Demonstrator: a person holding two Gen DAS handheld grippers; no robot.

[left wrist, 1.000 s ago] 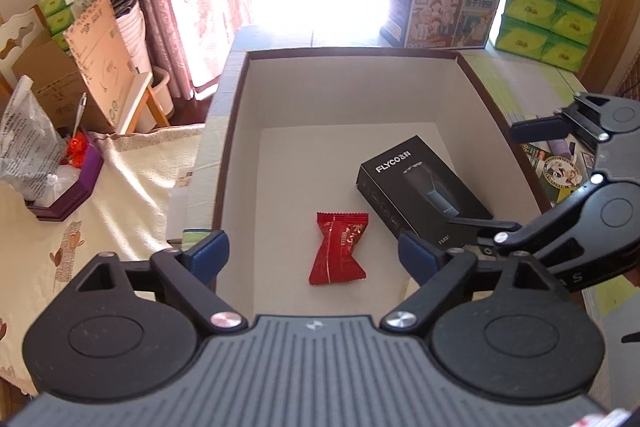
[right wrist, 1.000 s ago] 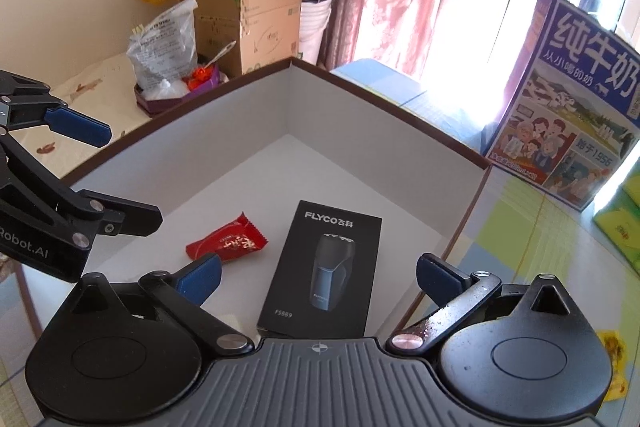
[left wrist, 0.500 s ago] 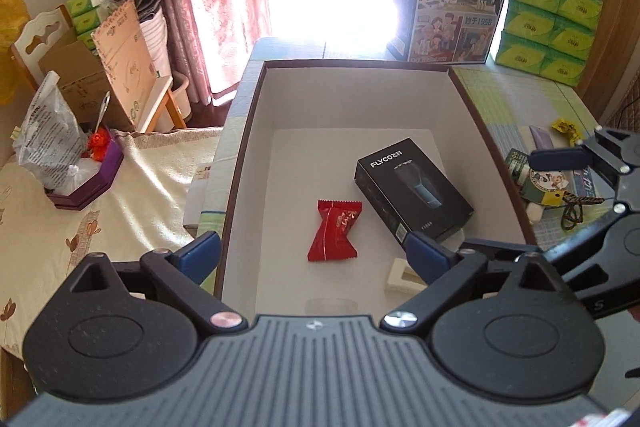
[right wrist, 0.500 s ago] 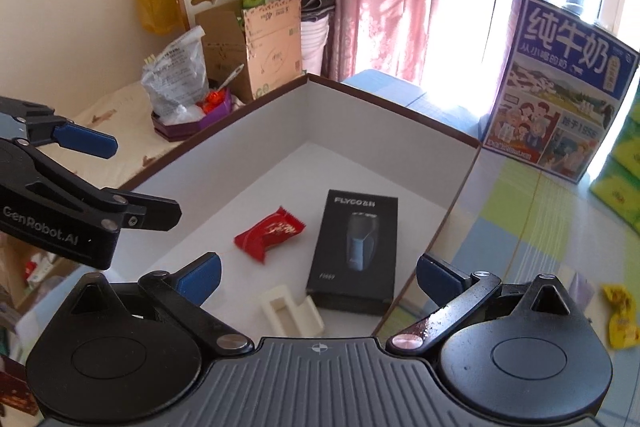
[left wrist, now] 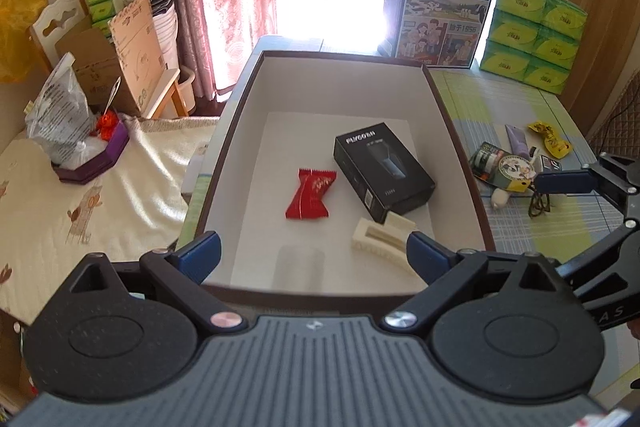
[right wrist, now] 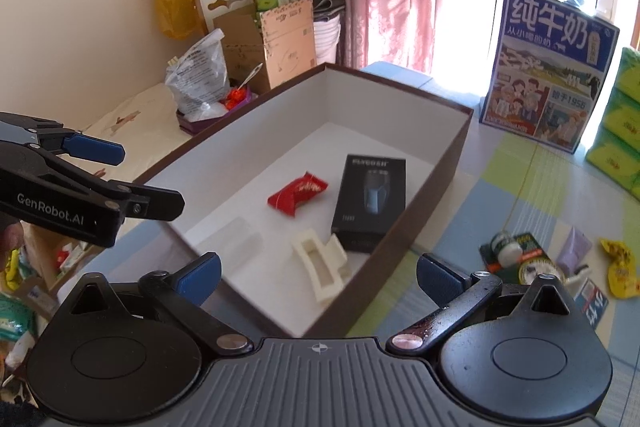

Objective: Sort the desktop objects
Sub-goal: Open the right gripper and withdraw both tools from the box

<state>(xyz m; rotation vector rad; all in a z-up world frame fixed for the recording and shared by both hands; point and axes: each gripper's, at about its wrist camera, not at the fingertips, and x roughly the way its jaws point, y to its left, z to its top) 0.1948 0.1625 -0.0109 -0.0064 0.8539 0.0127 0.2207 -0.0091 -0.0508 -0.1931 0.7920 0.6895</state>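
Left wrist view: left gripper point(left wrist: 314, 253) spread wide, jaws just opened further, nothing between them; poised above near wall of brown-rimmed box point(left wrist: 448, 115). Inside box, on white floor: red candy wrapper point(left wrist: 310, 193) near centre, black shaver carton point(left wrist: 383, 171) just right of it and apart, cream hair clip point(left wrist: 382, 235) touching carton's near corner, clear item point(left wrist: 298, 267), blurred, close to near wall. Far half of box floor bare. Right of box, on checked surface point(left wrist: 516, 227): cluster of small items point(left wrist: 506, 169) and yellow wrapper point(left wrist: 550, 139), well clear of box rim. Right gripper point(left wrist: 576, 183) visible at right edge above that cluster.

Right wrist view: right gripper point(right wrist: 318, 277) also wide open and empty, straddling box's near corner. Same four items inside, hair clip nearest that corner. Milk carton case point(right wrist: 550, 75) upright beyond box's far right corner, strip of surface between. Left gripper at left edge, outside box's long wall.
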